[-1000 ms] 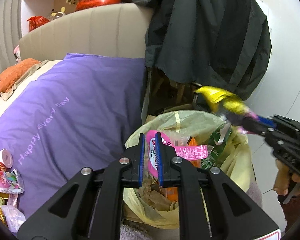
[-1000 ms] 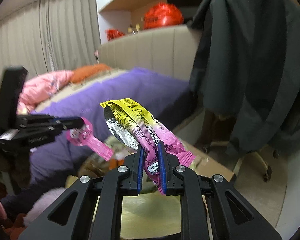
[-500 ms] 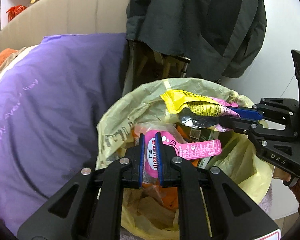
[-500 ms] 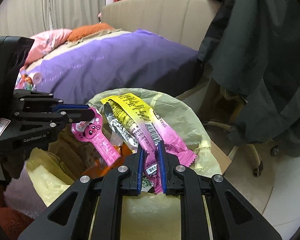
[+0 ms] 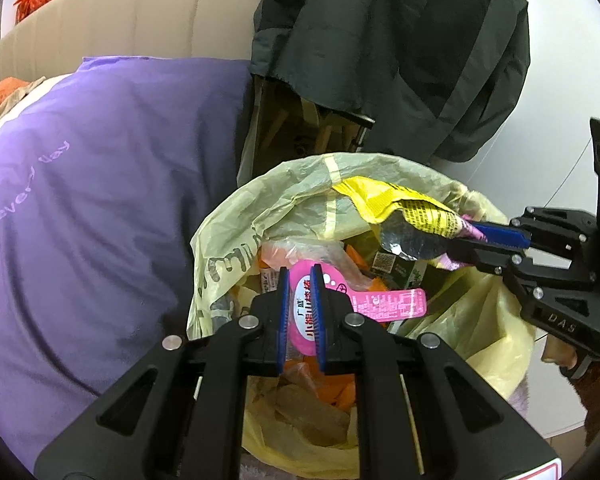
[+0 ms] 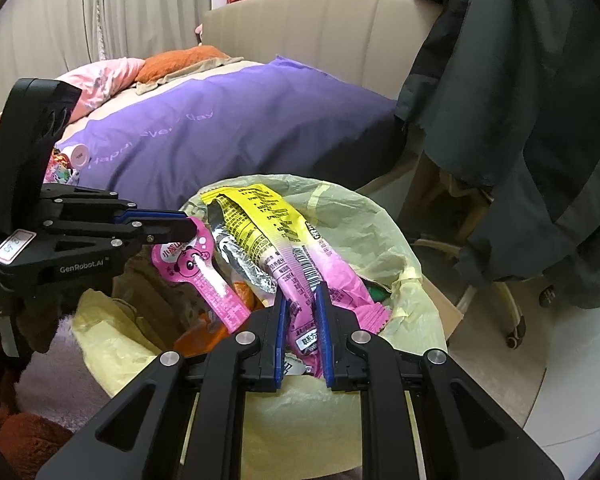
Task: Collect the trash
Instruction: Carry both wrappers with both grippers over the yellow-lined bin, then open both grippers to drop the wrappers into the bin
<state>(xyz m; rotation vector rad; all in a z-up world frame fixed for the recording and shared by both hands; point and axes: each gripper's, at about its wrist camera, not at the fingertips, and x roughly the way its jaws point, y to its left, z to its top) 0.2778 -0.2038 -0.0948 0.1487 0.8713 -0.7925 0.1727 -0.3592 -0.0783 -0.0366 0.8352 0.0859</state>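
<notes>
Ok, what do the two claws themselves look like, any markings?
Both are matte black plastic with triangular cut-outs, silver screws and blue finger pads. The left claw reads "GenRobot.AI" and bears a white, red-edged sticker. The right claw shows "DAS" lettering. No cables show.

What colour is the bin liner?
Pale yellow; the bin liner shows best in the right wrist view.

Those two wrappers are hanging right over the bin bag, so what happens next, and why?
Probably both grippers open. The left gripper pinches the pink wrapper and the right gripper pinches the yellow and pink wrapper, both above the open mouth of the bin bag, so letting go should drop them in.
</notes>
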